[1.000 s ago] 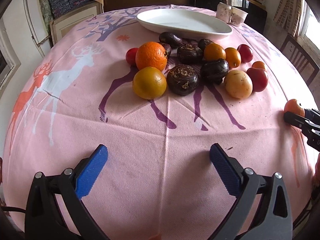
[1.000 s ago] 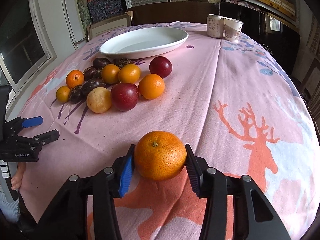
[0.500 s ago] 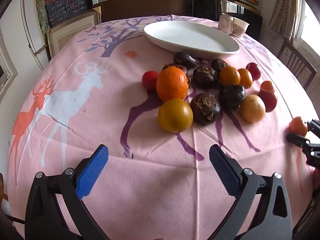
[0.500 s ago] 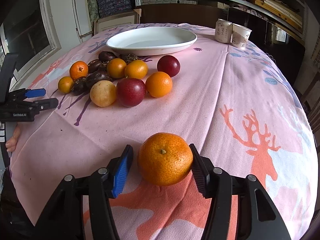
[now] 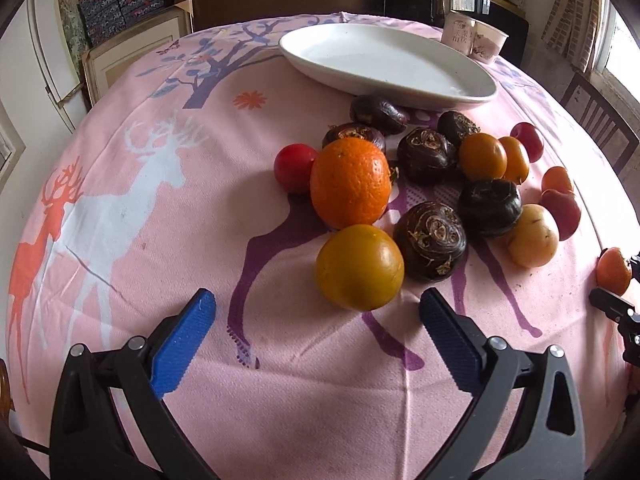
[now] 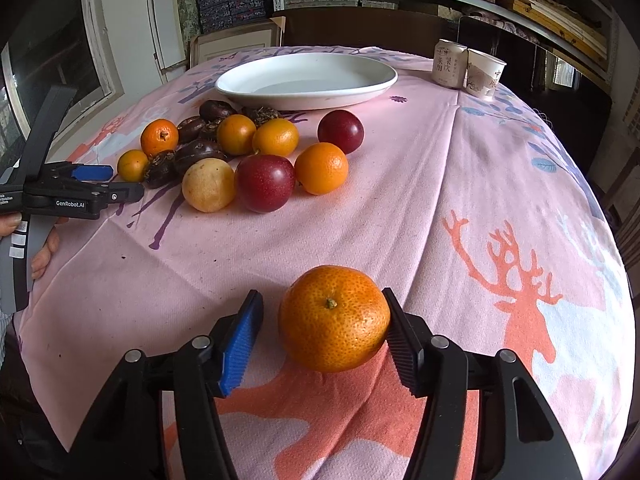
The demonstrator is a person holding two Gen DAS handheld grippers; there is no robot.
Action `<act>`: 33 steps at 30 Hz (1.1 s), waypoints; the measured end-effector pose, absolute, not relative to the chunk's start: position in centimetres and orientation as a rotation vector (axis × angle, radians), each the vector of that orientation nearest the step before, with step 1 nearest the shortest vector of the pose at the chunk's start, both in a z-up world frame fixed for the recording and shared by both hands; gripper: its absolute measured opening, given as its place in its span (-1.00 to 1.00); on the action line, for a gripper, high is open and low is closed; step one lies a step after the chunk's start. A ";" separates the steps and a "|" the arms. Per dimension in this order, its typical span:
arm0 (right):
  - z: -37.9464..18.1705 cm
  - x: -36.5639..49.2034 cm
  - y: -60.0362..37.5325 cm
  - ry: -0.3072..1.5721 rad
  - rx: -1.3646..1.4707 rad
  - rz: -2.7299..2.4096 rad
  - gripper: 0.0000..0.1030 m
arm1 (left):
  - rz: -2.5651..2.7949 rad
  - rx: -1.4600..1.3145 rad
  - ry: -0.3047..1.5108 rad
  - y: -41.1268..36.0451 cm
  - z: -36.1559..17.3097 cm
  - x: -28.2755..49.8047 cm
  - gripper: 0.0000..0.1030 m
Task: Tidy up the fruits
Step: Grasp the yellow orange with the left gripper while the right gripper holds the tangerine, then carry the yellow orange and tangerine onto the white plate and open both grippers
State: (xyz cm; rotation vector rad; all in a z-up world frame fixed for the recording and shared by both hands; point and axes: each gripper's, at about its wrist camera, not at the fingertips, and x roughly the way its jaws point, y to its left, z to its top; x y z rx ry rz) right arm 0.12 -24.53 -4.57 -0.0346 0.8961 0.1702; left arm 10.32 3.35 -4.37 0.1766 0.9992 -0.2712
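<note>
A pink tablecloth (image 6: pixel 460 184) covers the table. A white plate (image 6: pixel 308 80) sits at its far side, with a pile of fruit (image 6: pixel 240 152) just in front of the plate. The left gripper (image 5: pixel 316 332) gapes wide, nearer than the pile. Well apart from the plate, the right gripper (image 6: pixel 320 332) brackets a tangerine (image 6: pixel 334 318), parted, only one pad touching.

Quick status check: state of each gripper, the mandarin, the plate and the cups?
left gripper: open, empty, short of the yellow-orange fruit.
right gripper: open around the mandarin; gap at the blue pad.
mandarin: resting on the tablecloth, stem up.
white plate: empty.
paper cups: upright; contents not visible.
</note>
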 end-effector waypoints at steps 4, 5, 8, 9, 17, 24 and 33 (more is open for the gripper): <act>-4.6 0.2 -24.5 0.896 -0.040 0.166 0.18 | -0.270 0.177 0.999 3.4 -4.4 10.3 0.92; -4.6 0.2 -24.5 0.896 -0.039 0.166 0.18 | -0.267 0.180 1.000 3.4 -4.4 10.2 0.92; -4.6 0.2 -24.5 0.896 -0.039 0.167 0.18 | -0.272 0.175 0.996 3.6 -4.3 10.1 0.92; -4.6 0.2 -24.5 0.896 -0.040 0.167 0.18 | -0.267 0.179 0.987 3.6 -4.2 10.1 0.92; -4.6 0.2 -24.4 0.899 -0.044 0.174 0.23 | -0.314 0.285 0.907 3.1 -3.4 10.1 0.38; -4.6 0.2 -24.5 0.895 -0.044 0.169 0.19 | -0.405 0.218 0.908 2.6 -3.3 10.2 -0.27; -4.3 0.0 -25.5 0.873 0.002 0.143 -0.10 | -0.445 0.156 0.849 3.3 -1.7 8.4 -0.27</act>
